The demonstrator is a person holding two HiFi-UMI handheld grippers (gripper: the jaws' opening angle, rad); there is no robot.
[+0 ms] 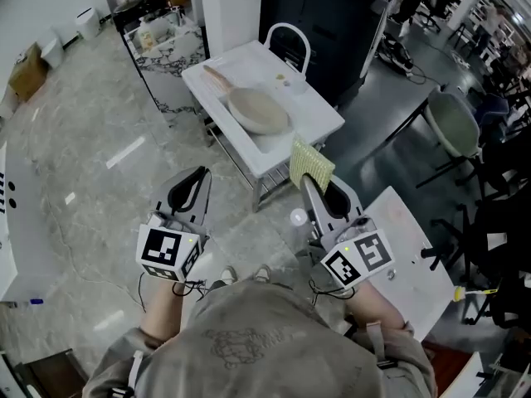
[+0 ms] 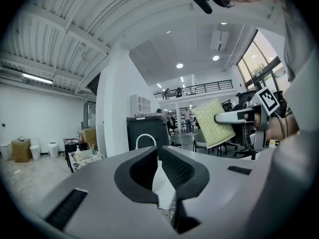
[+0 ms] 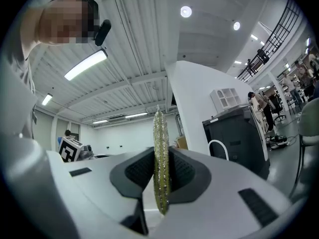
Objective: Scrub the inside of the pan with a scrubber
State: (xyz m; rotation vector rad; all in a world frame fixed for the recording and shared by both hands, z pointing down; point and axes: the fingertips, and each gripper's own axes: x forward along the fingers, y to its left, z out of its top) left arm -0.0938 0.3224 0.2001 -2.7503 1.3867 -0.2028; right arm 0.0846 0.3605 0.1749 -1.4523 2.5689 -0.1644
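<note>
Right tool (image 1: 309, 182): clamped on the scrubber (image 1: 312, 164), pad upright.
Left tool (image 1: 196, 186): jaws together, empty.
Pan (image 1: 259, 111): sat on the tabletop (image 1: 319, 121), well ahead.
Handling: scrubber looked soft and light; the pan's handle seemed the best grip.

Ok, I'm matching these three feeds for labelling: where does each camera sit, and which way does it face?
Head view: on the person's head, facing steeply down at the white table with the pan; forearms, left gripper and right gripper show.
Left gripper view: on the left gripper, facing along its jaws into the hall; the right gripper shows, holding the scrubber.
Right gripper view: on the right gripper, facing along jaws clamped on the scrubber, towards the ceiling.
Shared: all three show the scrubber.
</note>
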